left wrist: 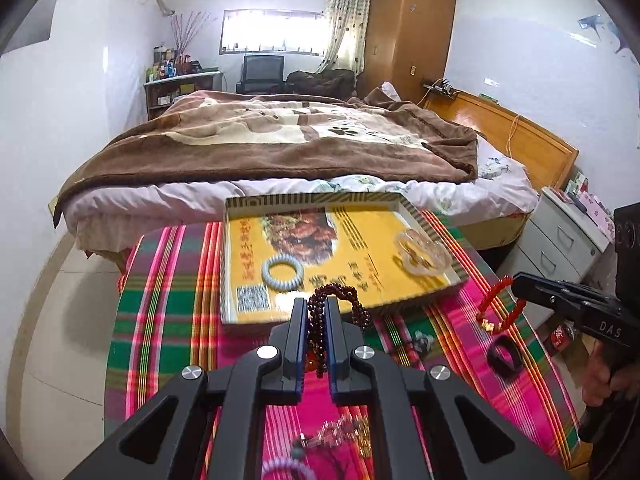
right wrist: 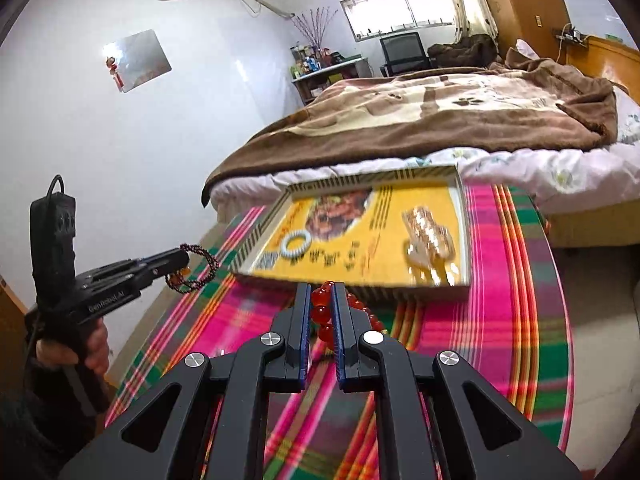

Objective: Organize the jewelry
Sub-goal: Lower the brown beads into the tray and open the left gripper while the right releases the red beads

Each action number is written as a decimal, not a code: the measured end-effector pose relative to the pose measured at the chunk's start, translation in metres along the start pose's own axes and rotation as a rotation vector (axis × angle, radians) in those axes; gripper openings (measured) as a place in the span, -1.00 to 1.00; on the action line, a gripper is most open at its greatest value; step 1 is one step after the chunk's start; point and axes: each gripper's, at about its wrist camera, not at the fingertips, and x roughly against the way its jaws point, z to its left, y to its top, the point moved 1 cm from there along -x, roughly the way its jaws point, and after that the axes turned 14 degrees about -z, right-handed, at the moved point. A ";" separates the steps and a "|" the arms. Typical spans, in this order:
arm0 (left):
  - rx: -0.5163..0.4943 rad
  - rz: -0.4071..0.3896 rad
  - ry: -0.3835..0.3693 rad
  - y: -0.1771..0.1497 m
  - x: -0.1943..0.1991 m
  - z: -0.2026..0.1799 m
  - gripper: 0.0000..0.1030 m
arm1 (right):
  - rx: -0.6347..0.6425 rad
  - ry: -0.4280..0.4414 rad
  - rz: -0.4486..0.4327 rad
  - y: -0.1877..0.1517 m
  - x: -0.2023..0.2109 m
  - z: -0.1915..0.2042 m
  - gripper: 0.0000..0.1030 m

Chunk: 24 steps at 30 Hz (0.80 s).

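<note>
2 bracelets hang lifted over the striped-cloth worktop (left wrist: 168,312): left gripper (left wrist: 316,304) jaws pinch the dark garnet bead bracelet (left wrist: 340,304), right gripper (right wrist: 320,292) jaws clamp the red bead bracelet (right wrist: 322,312). Best carry both over the yellow cardboard tray (right wrist: 458,184), lowering before release, clear of the pale bangle (left wrist: 282,272).

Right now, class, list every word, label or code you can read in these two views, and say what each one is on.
"DAS": on the side of the right gripper.
"GenRobot.AI": on the body of the left gripper; small, so the reading is uncertain.
Red Chinese characters on the yellow tray: too blurred to read.
QR code on the tray: not readable.
Red label on the bottle on the floor: too small to read.
</note>
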 end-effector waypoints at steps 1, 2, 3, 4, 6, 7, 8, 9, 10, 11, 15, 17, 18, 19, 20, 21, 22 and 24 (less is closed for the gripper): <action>0.001 0.001 -0.002 0.003 -0.005 0.001 -0.84 | -0.001 -0.002 -0.003 0.004 -0.005 -0.001 -0.81; 0.003 0.001 0.001 0.006 -0.010 0.003 -0.84 | -0.003 -0.005 -0.004 0.008 -0.010 -0.003 -0.81; 0.000 0.000 0.001 0.009 -0.016 0.004 -0.84 | -0.007 -0.003 -0.003 0.013 -0.019 -0.004 -0.81; -0.006 -0.001 -0.002 0.012 -0.022 0.004 -0.84 | -0.010 -0.002 -0.001 0.016 -0.024 -0.005 -0.81; -0.011 0.005 -0.001 0.017 -0.035 0.007 -0.84 | -0.008 -0.008 0.008 0.021 -0.039 -0.007 -0.81; -0.012 0.006 0.003 0.019 -0.043 0.009 -0.84 | -0.006 -0.005 0.013 0.023 -0.045 -0.008 -0.81; -0.012 0.011 0.009 0.021 -0.052 0.011 -0.84 | 0.001 -0.012 0.020 0.025 -0.054 -0.008 -0.81; -0.012 0.018 0.013 0.022 -0.059 0.013 -0.84 | 0.005 -0.017 0.025 0.026 -0.060 -0.008 -0.81; -0.007 0.023 0.015 0.023 -0.068 0.016 -0.84 | 0.009 -0.020 0.032 0.028 -0.068 -0.009 -0.81; -0.003 0.028 0.019 0.024 -0.075 0.018 -0.84 | 0.016 -0.029 0.041 0.029 -0.078 -0.010 -0.81; 0.008 0.057 0.022 0.022 -0.109 0.031 -0.84 | 0.009 -0.073 0.075 0.030 -0.110 -0.022 -0.81; 0.021 0.083 0.043 0.019 -0.129 0.039 -0.84 | 0.010 -0.100 0.087 0.030 -0.124 -0.028 -0.81; 0.019 0.088 0.045 0.018 -0.136 0.041 -0.84 | 0.009 -0.118 0.092 0.030 -0.131 -0.031 -0.81; 0.027 0.093 0.043 0.018 -0.143 0.044 -0.84 | 0.015 -0.130 0.093 0.031 -0.136 -0.033 -0.81; 0.036 0.100 0.038 0.018 -0.150 0.046 -0.84 | 0.024 -0.142 0.095 0.031 -0.142 -0.034 -0.81; 0.045 0.108 0.029 0.019 -0.157 0.048 -0.84 | 0.026 -0.148 0.097 0.032 -0.148 -0.035 -0.81; 0.048 0.111 0.031 0.019 -0.165 0.050 -0.84 | 0.031 -0.152 0.098 0.033 -0.152 -0.035 -0.81; 0.032 0.119 0.047 0.020 -0.178 0.051 -0.84 | 0.045 -0.161 0.108 0.035 -0.164 -0.034 -0.81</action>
